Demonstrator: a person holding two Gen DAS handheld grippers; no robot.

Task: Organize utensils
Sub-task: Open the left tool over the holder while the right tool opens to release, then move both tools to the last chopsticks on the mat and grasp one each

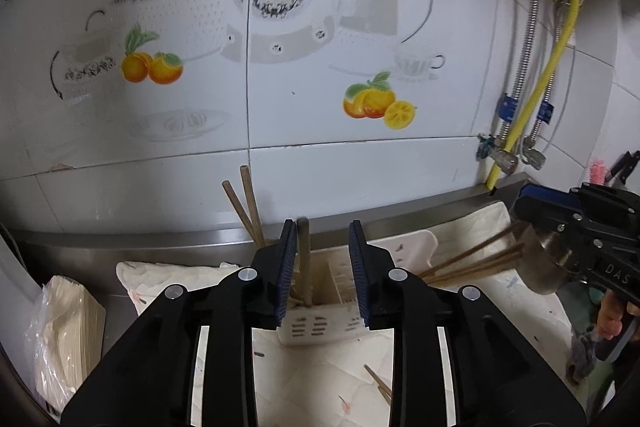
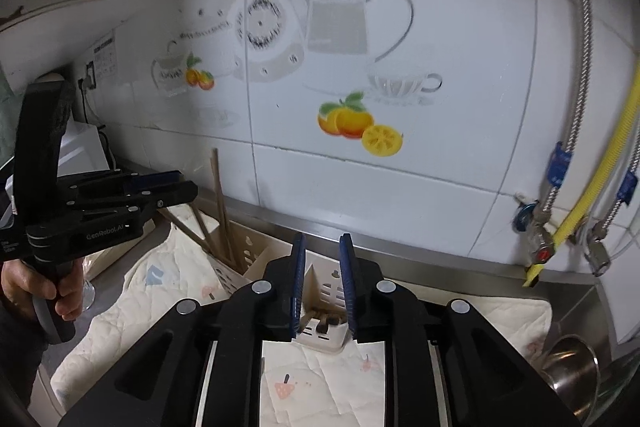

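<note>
The white slotted utensil holder point(image 1: 320, 323) stands on the pale quilted cloth point(image 1: 320, 379) near the tiled wall point(image 1: 360, 155). In the left wrist view, 2 chopsticks point(image 1: 246, 207) lean in its back compartment, and 1 darker chopstick point(image 1: 304, 259) stands almost upright just beside the left pad of the left gripper point(image 1: 322, 267). The jaws of this gripper are spread; I cannot tell if the pad touches that stick, but it is not pinched.

The right gripper point(image 2: 322, 283) hovers over the holder with its jaws also spread and nothing between them. Below it, some short dark ends point(image 2: 324, 321) show inside a front compartment. In the left wrist view a bundle of chopsticks point(image 1: 476, 259) sticks out from a steel cup point(image 1: 548, 263) near the right gripper; I cannot say exactly how the cup is supported.

I judge the task as partly done: a few sticks are already in the holder, but the bundle in the cup and at least 1 loose pair point(image 1: 378, 387) on the cloth remain to be sorted.

For writing, the left gripper's body reads "GenRobot.AI" point(image 2: 108, 231) in the right wrist view, and the right gripper shows "DAS" point(image 1: 616, 270). A small printed sticker point(image 2: 105, 61) on the wall is too small to read.
</note>
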